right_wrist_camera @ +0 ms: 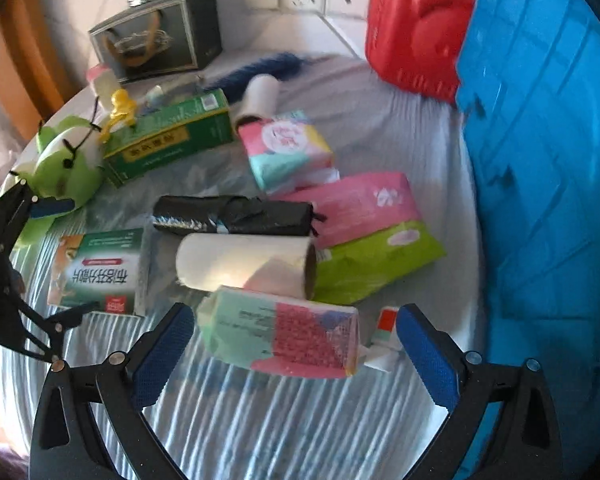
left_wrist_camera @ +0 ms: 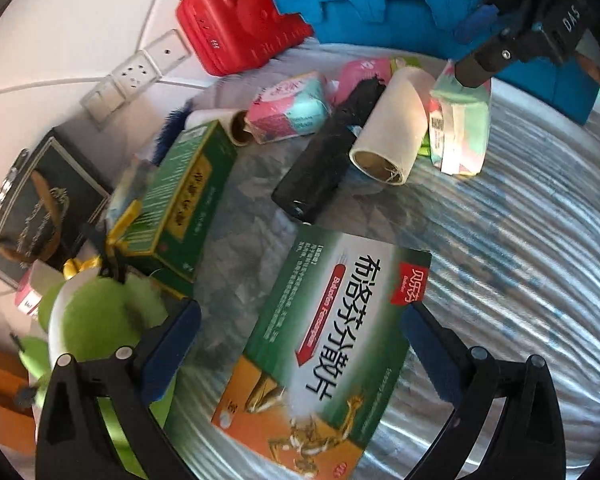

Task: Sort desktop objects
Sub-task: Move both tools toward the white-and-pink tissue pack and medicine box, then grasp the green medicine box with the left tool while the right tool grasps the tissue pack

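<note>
Sorting barely begun, by my judgement: everything loose on worktop (right_wrist_camera: 260,420).

My left fingers (left_wrist_camera: 300,354) wide, straddling green medicine box (left_wrist_camera: 324,356), not yet closed.

My right fingers (right_wrist_camera: 296,350) wide, around mint-pink tissue pack (right_wrist_camera: 284,332), nothing gripped.

Paper roll (right_wrist_camera: 244,266), black roll (right_wrist_camera: 236,216) at 12 o'clock beyond pack.

Blue bin (right_wrist_camera: 548,160) at 2 o'clock; contents unseen.

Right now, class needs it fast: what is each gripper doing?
Left gripper: open, holding nothing, fingers either side of the green medicine box.
Right gripper: open, holding nothing, straddling the tissue pack.
</note>
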Demonstrator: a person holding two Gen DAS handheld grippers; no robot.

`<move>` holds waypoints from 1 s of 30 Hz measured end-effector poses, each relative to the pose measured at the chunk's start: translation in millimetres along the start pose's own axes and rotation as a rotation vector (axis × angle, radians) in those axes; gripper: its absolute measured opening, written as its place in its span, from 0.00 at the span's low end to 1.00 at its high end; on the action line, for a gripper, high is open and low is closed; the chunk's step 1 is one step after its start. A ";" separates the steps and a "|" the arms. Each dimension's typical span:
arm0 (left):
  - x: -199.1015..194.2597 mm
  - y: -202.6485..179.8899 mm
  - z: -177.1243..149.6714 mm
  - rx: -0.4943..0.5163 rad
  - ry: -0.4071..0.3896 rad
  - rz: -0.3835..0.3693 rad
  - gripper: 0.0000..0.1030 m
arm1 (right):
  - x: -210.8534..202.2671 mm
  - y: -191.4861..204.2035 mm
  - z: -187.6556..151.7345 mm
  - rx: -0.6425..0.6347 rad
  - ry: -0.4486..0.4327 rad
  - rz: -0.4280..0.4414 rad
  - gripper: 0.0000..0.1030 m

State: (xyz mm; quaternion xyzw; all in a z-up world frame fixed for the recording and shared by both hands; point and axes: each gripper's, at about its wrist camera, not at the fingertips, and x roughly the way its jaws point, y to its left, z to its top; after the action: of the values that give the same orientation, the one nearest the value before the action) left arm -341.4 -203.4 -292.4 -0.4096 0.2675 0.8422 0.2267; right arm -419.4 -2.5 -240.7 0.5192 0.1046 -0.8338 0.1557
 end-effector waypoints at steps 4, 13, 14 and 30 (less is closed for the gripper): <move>6.7 5.8 3.9 -0.029 -0.005 -0.024 1.00 | 10.8 -3.4 -5.3 0.013 0.029 0.032 1.00; 8.9 4.6 3.7 -0.038 -0.015 -0.059 1.00 | 41.7 0.8 -10.9 0.039 0.079 0.042 1.00; 7.0 2.8 1.9 -0.029 -0.016 -0.069 0.99 | 41.3 1.3 -13.1 0.036 0.073 0.020 1.00; 46.7 26.7 2.1 -0.083 0.145 -0.219 1.00 | 37.0 -0.6 -19.9 0.087 0.058 0.009 0.97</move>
State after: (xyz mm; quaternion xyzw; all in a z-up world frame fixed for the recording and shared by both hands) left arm -384.9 -214.6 -322.1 -0.5052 0.2020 0.7909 0.2801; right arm -418.3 -0.8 -282.7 0.5497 0.0702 -0.8216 0.1337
